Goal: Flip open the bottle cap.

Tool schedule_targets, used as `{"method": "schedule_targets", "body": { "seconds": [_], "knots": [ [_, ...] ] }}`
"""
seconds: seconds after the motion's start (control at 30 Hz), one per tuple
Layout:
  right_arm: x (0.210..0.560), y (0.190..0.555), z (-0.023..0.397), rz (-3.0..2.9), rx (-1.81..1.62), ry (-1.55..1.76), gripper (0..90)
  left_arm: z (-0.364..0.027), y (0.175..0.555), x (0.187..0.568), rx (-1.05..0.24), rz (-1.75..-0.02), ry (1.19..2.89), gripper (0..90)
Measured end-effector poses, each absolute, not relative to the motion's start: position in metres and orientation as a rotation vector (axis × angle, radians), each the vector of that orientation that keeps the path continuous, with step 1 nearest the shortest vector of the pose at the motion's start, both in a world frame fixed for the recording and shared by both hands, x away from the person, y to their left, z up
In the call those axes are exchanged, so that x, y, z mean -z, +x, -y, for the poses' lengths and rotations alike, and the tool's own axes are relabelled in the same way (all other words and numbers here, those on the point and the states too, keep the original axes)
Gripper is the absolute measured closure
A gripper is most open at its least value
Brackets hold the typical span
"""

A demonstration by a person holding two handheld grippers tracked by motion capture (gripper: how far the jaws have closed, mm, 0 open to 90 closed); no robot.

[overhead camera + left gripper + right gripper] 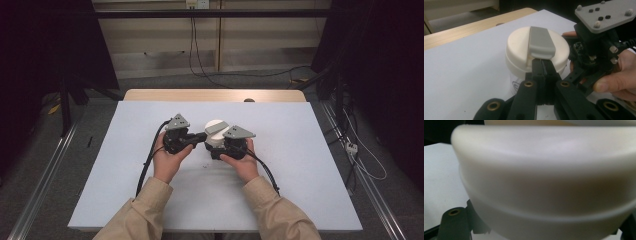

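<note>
A white jar (216,134) with a cream lid (537,51) stands upright near the middle of the white table (125,165), between the two hands. The left gripper (543,65) has its jaws pressed together, tips at the near end of the grey flap (541,42) that runs across the lid; nothing sits between them, so it looks set to pry or push that flap, not to pinch it. The right gripper (216,147) is clamped on the jar body, low down, steadying it. Judgement: the jar is smooth, stiff plastic, probably light and inclined to slip or twist under sideways force (hence the bracing hold). The wall below the lid rim is the best place to hold; the flap edge is where to lever. The high view gives the layout, both sleeves and the jar's place on the table. The left gripper view adds the flap's shape and the shut tips against it. The right gripper view, very close, gives the lid's rounded rim (544,147) and the wall under it.
</note>
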State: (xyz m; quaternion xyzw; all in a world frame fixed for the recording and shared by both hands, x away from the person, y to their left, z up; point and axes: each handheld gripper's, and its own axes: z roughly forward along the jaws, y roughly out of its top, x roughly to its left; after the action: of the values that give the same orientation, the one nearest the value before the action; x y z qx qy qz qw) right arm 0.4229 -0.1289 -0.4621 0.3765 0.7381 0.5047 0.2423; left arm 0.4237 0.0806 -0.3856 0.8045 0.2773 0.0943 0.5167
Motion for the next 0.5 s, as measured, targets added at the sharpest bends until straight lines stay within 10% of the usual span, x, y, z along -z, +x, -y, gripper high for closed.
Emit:
{"method": "schedule_targets", "body": {
  "seconds": [0.5],
  "knots": [
    [0.4622, 0.4229, 0.1287, -2.019, -1.377, 1.029, 18.6, -0.0775, 0.4291, 0.3758, -0.226, -0.662, 1.936, 90.0]
  ]
}}
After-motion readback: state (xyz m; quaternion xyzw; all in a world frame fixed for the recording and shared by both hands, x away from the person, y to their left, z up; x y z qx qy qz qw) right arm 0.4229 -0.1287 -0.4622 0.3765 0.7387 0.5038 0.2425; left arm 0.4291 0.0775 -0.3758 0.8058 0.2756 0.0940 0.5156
